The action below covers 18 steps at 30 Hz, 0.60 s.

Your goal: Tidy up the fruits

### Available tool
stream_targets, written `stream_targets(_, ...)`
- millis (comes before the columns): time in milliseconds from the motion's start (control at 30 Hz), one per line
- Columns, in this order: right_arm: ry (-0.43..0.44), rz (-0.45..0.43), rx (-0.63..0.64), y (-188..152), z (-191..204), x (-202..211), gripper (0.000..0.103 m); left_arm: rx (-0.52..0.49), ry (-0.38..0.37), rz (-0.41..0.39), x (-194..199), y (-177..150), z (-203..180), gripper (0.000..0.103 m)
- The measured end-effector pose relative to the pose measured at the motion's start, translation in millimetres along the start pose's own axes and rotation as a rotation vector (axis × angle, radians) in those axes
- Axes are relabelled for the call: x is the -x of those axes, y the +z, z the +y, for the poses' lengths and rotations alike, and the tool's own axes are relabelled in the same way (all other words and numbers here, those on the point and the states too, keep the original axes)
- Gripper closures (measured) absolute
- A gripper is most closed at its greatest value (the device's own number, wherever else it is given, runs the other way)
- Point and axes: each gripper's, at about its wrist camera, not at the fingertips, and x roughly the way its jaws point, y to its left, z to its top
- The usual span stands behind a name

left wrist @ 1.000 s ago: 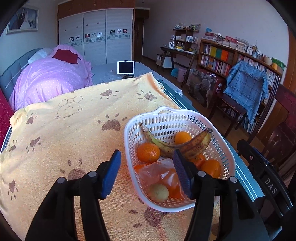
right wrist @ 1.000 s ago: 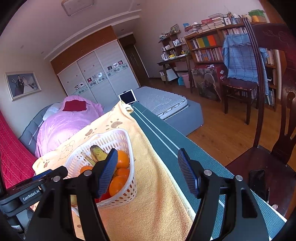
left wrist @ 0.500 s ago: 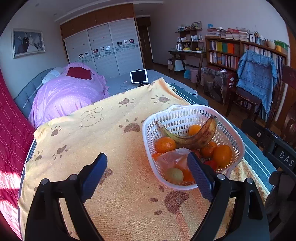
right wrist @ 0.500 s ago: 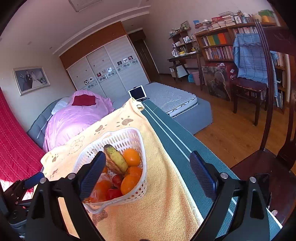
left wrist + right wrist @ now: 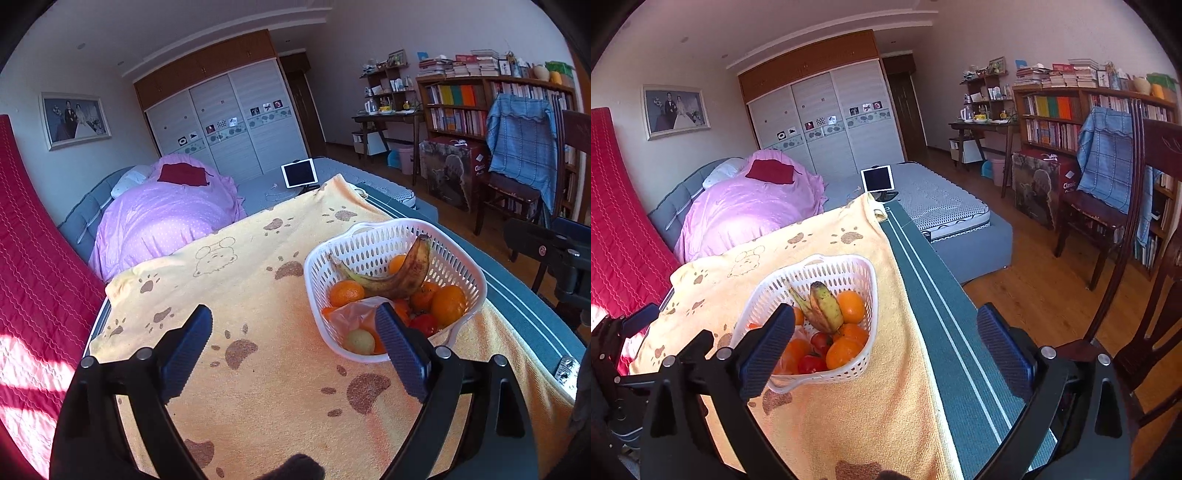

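A worktop (image 5: 945, 332) under a dark teal cover with pale stripes carries a yellow towel (image 5: 258, 369) printed with brown paw marks and a bear outline, spread over most of its surface. The teal cover shows bare along the towel's right edge (image 5: 517, 306). A white perforated plastic basket (image 5: 373, 243) stands on the towel, close to that right edge (image 5: 864, 280). The basket holds a spotted banana (image 5: 395, 280), oranges (image 5: 447, 304), a red tomato (image 5: 424, 325), a pale green fruit (image 5: 358, 341) and a crumpled clear plastic bag (image 5: 351, 314). Left of the basket, the towel lies flat.
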Motion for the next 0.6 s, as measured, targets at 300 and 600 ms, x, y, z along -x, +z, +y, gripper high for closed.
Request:
stream_targets(300,0.019,0.026,0.153,-7.0,22.2,14.5,0.003,-0.003,0.044,-0.013,7.3,-4.2,1.5,0.008)
stream_targets(600,-0.024,0.06,0.288,-20.6,41.4,14.7,0.003,-0.032,0.103,-0.029,12.6,-9.6,1.7,0.005)
